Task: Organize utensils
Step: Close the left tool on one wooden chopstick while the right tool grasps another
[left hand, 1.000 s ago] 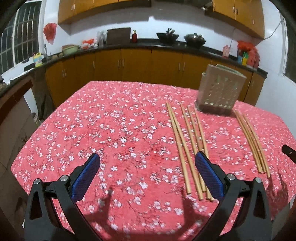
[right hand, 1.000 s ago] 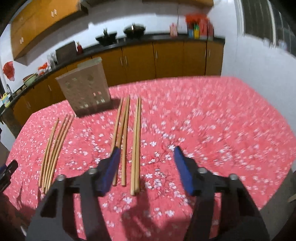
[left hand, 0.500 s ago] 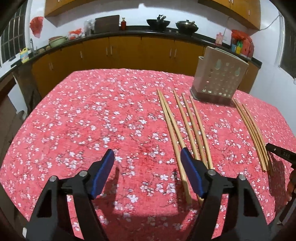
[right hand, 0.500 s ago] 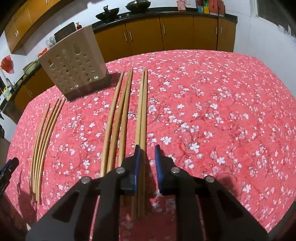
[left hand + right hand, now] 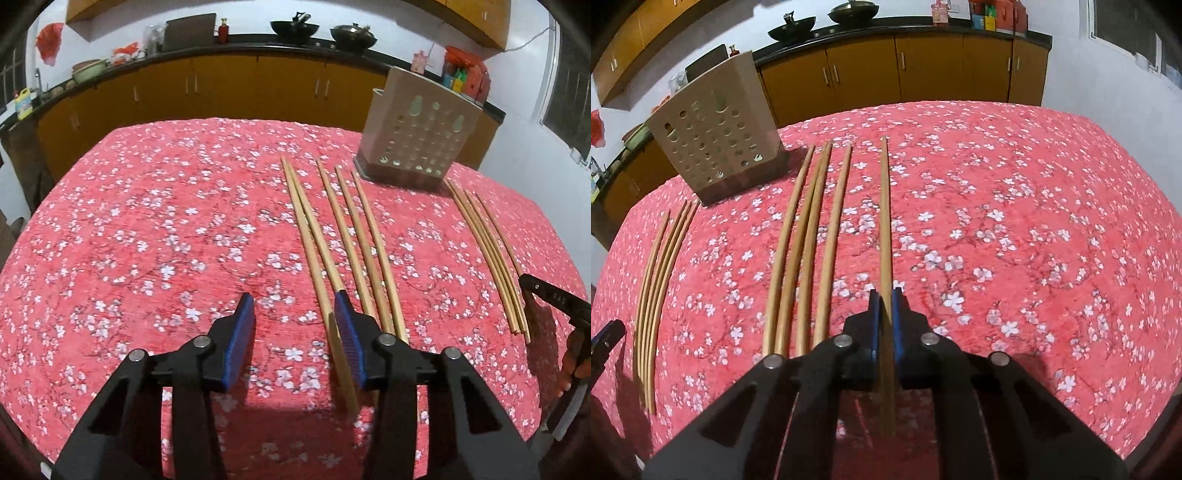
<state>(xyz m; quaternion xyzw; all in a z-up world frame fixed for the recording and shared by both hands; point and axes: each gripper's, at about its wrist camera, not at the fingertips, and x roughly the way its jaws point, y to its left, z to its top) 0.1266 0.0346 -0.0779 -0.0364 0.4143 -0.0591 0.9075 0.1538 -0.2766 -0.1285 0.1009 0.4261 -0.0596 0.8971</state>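
**Right claw clamped on one chopstick; holder not yet loaded**

Held chopstick (image 5: 885,221): runs up the centre of the right wrist view, near end pinched between the blue pads of the right claw (image 5: 885,325), far tip pointing toward the top centre. Whether it is already off the cloth I cannot tell; the shaft looks slightly blurred.

Left of it in the same view, a group of four chopsticks (image 5: 809,243) lies roughly parallel on the bench (image 5: 1034,221). Further out, at the left edge, a thinner bundle (image 5: 657,280) lies on its own, well apart.

Left claw (image 5: 293,332): pads apart, gripping nothing, low over the cloth at lower centre of the left wrist view; its right pad sits just beside the near ends of the chopsticks.

Progress, my judgement: early. The perforated holder (image 5: 714,147), upper left in the right wrist view, shows no utensil sticking out. One stick is in hand; all the rest remain on the bench.

Obstructions: nothing lies between the held stick and the holder except the neighbouring group, which sits close alongside and could be nudged. Cabinets and woks are in the background.
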